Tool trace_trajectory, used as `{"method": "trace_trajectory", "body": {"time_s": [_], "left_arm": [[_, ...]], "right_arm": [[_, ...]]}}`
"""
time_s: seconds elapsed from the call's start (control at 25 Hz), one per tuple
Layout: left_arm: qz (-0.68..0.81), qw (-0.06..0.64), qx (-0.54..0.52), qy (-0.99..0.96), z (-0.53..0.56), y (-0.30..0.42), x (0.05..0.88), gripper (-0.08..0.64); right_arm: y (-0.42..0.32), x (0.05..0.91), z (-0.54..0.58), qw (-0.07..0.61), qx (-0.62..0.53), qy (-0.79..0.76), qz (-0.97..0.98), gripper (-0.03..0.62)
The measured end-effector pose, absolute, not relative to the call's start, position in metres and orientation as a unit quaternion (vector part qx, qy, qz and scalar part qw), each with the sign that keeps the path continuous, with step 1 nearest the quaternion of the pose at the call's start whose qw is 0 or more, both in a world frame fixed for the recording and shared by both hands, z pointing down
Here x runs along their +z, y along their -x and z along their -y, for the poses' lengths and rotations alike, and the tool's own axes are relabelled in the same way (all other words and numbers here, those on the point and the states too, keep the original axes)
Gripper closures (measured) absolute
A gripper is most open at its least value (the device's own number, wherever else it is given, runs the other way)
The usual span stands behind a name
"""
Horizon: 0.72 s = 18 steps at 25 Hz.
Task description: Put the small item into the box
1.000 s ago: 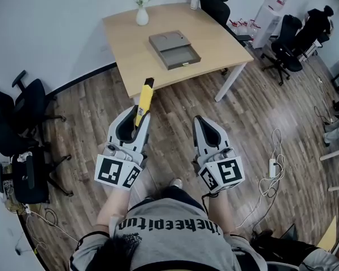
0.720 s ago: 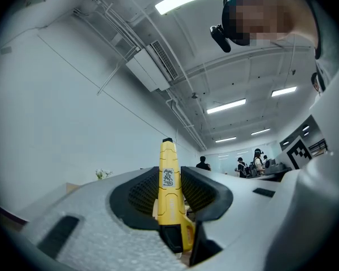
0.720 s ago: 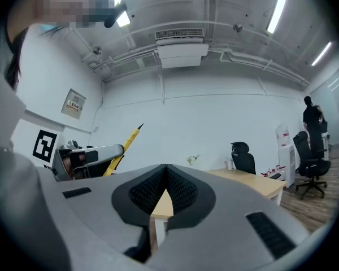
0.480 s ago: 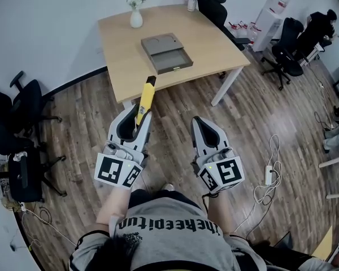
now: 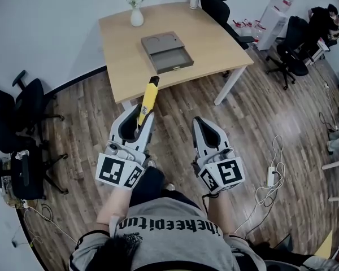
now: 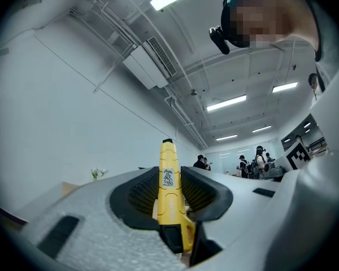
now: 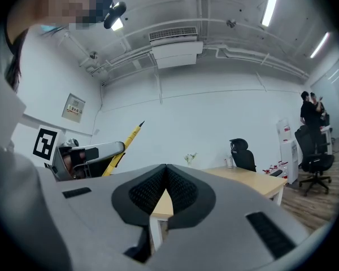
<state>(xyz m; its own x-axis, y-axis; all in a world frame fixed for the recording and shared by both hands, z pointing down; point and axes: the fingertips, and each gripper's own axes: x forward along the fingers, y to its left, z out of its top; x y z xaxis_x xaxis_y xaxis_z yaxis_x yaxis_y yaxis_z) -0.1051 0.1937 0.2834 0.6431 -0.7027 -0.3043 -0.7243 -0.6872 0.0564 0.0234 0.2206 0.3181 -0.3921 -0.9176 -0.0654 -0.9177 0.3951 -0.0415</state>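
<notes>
Black office chairs (image 5: 14,114) stood at the far left, with bare wooden floor (image 5: 90,112) open between them and the grippers. Ahead, the counter (image 5: 214,38) carried an open grey box (image 5: 166,52) near its front edge. The left gripper (image 5: 139,113), over the floor before that edge, had its fingers clamped on a yellow pen-shaped tool (image 5: 148,97) that pointed toward the box. The right gripper (image 5: 202,123), beside it, had its fingers closed together on nothing.
</notes>
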Motion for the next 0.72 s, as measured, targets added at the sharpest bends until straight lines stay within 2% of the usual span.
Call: {"method": "trace_trajectory", "body": {"time_s": [0.72], "left_arm": [[-0.376, 0.027, 0.148, 0.914, -0.102, 0.103, 0.284, 0.431]], "right_arm": [[-0.023, 0.314, -0.133, 0.036, -0.001, 0.565, -0.824, 0.586]]}}
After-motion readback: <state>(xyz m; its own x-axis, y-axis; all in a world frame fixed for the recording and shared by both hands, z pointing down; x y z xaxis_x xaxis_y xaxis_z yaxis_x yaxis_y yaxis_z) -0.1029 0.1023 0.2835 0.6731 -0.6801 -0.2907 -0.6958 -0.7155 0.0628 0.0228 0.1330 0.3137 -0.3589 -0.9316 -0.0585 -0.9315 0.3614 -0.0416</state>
